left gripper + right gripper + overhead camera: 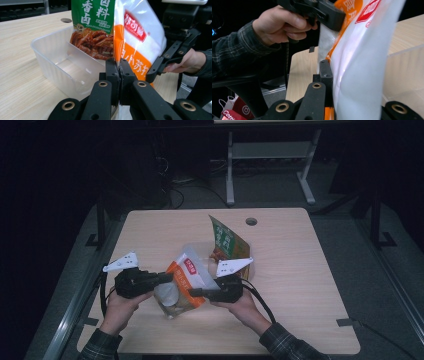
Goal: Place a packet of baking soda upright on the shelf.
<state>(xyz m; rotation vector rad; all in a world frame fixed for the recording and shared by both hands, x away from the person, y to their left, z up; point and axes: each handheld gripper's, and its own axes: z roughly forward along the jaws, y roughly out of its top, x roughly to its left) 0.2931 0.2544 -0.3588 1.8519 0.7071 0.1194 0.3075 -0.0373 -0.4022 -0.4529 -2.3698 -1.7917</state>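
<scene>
1. Left gripper (169, 278) was clamped on the orange-and-white pouch (184, 282); in the left gripper view its jaws stood together w/ the pouch's edge pinched between them (119, 72).
2. Right gripper (194, 292) was clamped on the same pouch from the opposite side; in the right gripper view the pouch film (357, 75) ran down between its jaws, pressed against the visible jaw.
3. Pouch was held up off the table (300, 285), just in front of the clear plastic container (53, 58), on the person's side of it, tilted, w/ its red logo end toward the container.
4. Green pouch (226, 241) stood leaning inside that container, against its far side; meat picture on its lower part showed in the left gripper view (93, 30).
5. Container sat near the table's middle, divider wall inside it, near compartment w/ nothing visible in it.
6. Left hand (121, 302) & right hand (243, 306) gripped the tool bodies on either side of the container's near edge; plaid sleeve (235, 53) showed in the right gripper view.
7. Round cable hole (251, 221) lay beyond the container, near the table's far edge.
</scene>
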